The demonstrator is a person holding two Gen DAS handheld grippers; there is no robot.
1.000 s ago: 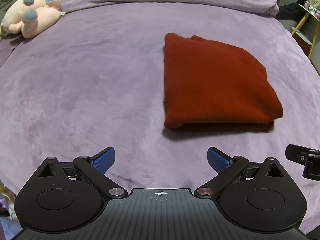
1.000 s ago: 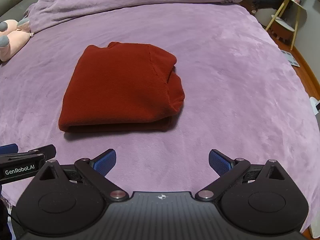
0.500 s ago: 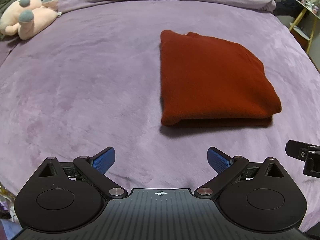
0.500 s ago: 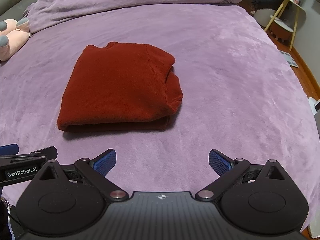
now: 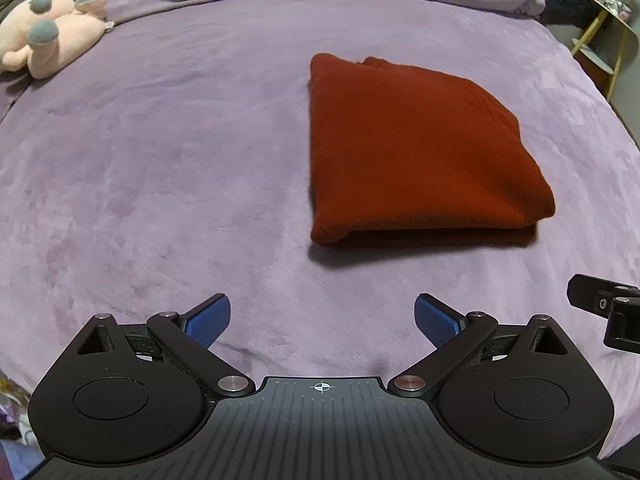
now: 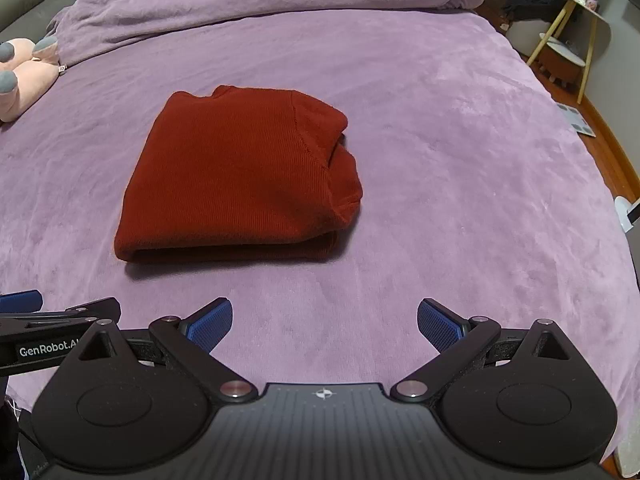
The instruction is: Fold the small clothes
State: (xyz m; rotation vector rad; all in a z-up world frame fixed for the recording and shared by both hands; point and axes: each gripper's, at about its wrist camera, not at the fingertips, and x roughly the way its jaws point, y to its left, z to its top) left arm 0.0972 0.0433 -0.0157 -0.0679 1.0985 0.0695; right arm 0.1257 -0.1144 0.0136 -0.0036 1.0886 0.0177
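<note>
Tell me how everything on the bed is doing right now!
red sweater: folded into a flat bundle, lying on the blanket, untouched.
left gripper: fingers wide open, empty.
right gripper: fingers wide open, empty.
plush toy: lying at the far left.
purple blanket: spread flat, bunched at the far end.

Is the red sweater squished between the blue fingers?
No, the red sweater lies folded on the purple blanket, apart from the right gripper, whose blue fingers are spread open and empty.

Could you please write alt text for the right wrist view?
A folded red garment lies on a purple bedspread, beyond the open, empty right gripper. A pink plush toy sits far left.
</note>
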